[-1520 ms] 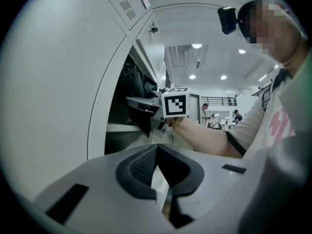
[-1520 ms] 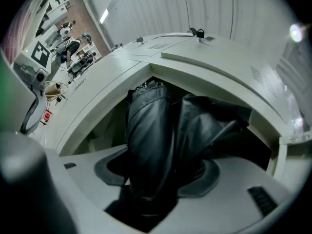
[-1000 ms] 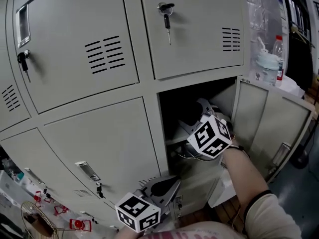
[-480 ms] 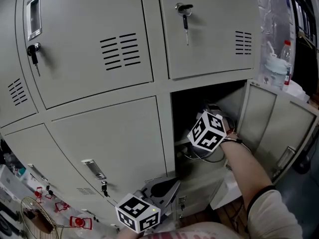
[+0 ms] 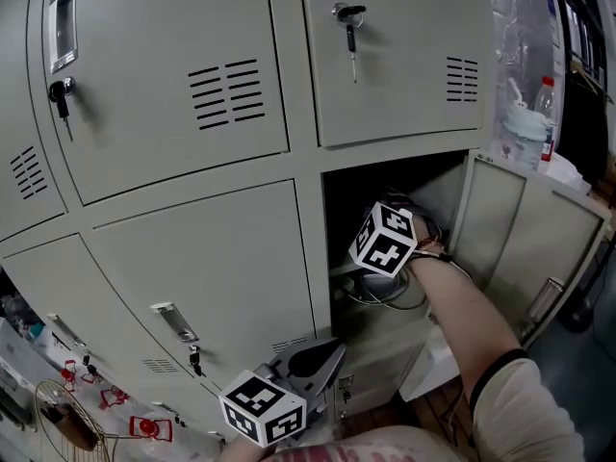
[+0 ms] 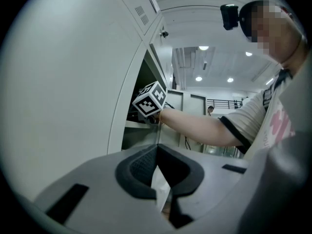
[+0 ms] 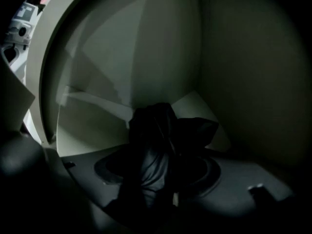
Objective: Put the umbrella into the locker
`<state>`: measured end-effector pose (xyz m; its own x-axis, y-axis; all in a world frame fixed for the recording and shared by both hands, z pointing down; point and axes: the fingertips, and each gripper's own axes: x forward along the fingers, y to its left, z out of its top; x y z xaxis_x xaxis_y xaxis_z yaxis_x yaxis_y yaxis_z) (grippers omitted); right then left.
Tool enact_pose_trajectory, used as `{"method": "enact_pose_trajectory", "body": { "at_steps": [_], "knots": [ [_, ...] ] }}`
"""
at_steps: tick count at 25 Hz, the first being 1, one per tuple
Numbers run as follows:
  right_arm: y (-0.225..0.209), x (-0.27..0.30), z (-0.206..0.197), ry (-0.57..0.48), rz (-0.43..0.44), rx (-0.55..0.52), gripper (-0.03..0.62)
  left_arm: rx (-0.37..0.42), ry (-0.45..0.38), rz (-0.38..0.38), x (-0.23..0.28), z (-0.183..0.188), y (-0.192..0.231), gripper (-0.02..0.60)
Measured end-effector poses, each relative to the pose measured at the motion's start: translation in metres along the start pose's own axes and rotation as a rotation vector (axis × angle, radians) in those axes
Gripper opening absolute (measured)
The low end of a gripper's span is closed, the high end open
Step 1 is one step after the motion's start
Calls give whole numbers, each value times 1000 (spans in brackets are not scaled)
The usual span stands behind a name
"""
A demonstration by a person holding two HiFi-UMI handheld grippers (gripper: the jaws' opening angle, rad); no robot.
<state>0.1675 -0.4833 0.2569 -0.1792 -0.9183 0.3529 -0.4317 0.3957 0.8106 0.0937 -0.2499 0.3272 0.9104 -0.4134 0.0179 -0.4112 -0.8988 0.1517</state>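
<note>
The umbrella [image 7: 153,130] is a dark folded bundle of fabric. It fills the gap between the jaws of my right gripper [image 7: 163,167], which have just been opening slightly around it. Its far end hangs above the pale floor of the open locker compartment [image 7: 87,140]. In the head view only this gripper's marker cube [image 5: 385,239] and a forearm show at the compartment's mouth [image 5: 438,176]; the jaws and umbrella are hidden in the dark inside. My left gripper [image 5: 339,346] hangs low in front of the lockers, shut and empty [image 6: 156,147].
The compartment's door [image 5: 510,229] stands swung out to the right. Loose cables [image 5: 385,296] lie on a shelf inside. Keys hang in the closed upper doors [image 5: 348,27] [image 5: 60,99]. Bags and a bottle [image 5: 549,114] stand at far right, a wire fan [image 5: 67,422] at bottom left.
The right gripper's cube has shifted left and further into the compartment's mouth. The left gripper has stayed where it was.
</note>
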Motion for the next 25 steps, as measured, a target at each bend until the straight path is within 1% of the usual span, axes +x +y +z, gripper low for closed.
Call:
{"method": "enact_pose_trajectory", "body": {
  "at_steps": [11,19,25],
  "knots": [
    [-10,12,-11,43,16,59,314,-13,-5,11,-6,-1,0,3],
    [-21,24,-23,81,23,102,316,-18,-8,27,-17,-1,8,3],
    [-23,30,-28,100,12,89,316,-18,-18,18,-20,1,11,3]
  ]
}}
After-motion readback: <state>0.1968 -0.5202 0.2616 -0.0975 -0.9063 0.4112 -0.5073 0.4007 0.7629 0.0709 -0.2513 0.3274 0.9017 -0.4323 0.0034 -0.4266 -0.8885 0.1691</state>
